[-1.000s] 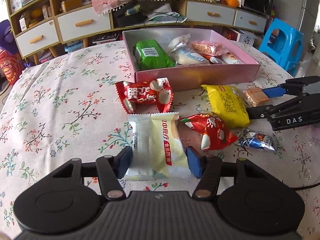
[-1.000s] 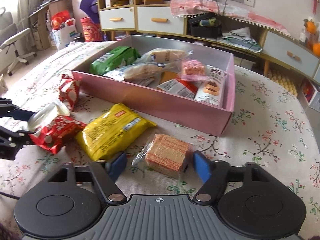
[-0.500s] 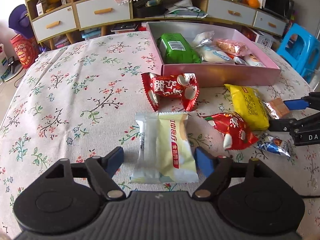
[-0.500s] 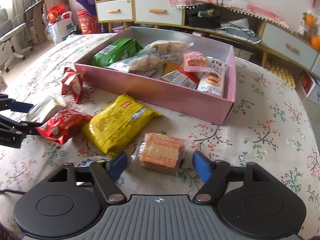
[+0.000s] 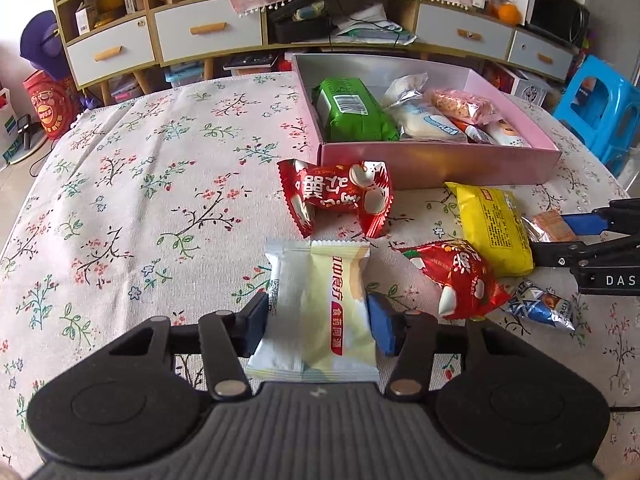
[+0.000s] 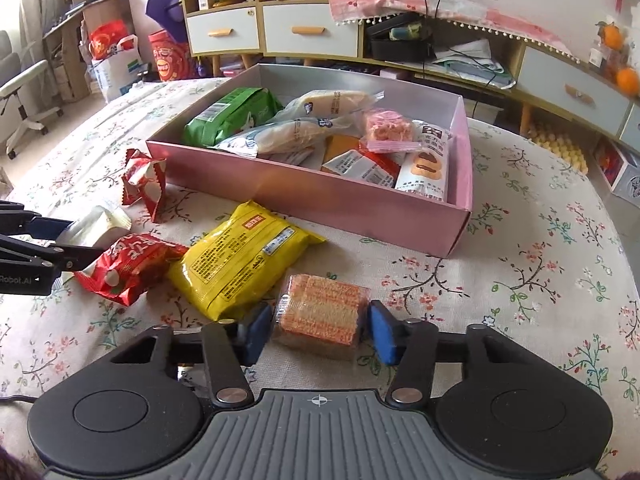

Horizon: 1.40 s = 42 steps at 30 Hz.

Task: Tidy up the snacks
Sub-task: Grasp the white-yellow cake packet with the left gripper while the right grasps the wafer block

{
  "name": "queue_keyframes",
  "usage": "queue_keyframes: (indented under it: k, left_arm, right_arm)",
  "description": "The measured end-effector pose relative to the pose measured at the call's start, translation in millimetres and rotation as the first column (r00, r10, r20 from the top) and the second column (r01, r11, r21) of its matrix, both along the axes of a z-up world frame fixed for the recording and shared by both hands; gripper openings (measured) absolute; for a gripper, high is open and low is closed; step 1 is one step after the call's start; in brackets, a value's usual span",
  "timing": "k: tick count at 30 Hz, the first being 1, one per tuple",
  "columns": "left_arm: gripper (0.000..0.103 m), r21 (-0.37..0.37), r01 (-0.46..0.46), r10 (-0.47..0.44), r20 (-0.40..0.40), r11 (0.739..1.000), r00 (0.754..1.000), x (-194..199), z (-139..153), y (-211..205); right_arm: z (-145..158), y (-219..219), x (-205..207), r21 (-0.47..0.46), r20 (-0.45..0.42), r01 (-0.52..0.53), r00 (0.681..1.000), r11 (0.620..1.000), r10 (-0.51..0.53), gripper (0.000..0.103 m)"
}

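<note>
The left tool [image 5: 316, 320] is closing on a pale cream packet [image 5: 320, 312] lying on the bench [image 5: 120, 200], and the right tool [image 6: 316, 326] is closing on a wafer pack [image 6: 320, 320] near the pink box [image 6: 304, 200]. Both wrappers look slippery: a shallow pinch could let them slide out, and the wafers may crack if pressed hard.

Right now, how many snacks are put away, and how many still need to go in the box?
Several snacks already lie in the pink box, including a green pack. In hand: the left gripper is closing its jaws around a pale yellow pack, the right gripper around an orange wafer pack. Left on the table: a yellow pack, two red packs and a small blue one.
</note>
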<state>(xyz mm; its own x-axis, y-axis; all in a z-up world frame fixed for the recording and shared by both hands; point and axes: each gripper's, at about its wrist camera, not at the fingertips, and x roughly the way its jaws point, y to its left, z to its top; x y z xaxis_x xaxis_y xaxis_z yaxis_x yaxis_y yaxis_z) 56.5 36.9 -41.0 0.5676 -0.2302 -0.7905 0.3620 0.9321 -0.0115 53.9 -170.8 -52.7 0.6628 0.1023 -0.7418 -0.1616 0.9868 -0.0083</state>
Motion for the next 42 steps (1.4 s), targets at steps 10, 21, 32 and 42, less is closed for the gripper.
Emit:
queue_keyframes:
  k: [10, 21, 32, 42]
  left_arm:
    - [0.045, -0.118, -0.04, 0.031, -0.075, 0.992, 0.997, 6, 11, 12]
    - [0.045, -0.212, -0.053, 0.042, -0.058, 0.976, 0.997, 8, 38, 14]
    - [0.045, -0.322, -0.058, 0.039, -0.065, 0.945, 0.997, 32, 55, -17]
    - [0.045, -0.392, 0.002, -0.018, -0.037, 0.92, 0.999, 62, 53, -75]
  right_arm:
    - [15, -16, 4, 0.139, -0.074, 0.09, 0.994, 0.986, -0.081, 0.047]
    - [43, -32, 10, 0.288, -0.098, 0.169, 0.984, 0.943, -0.146, 0.047]
    - [63, -55, 36, 0.39, -0.111, 0.278, 0.961, 0.878, -0.254, 0.047]
    - [63, -83, 62, 0.5, -0.12, 0.379, 0.921, 0.779, -0.371, 0.047]
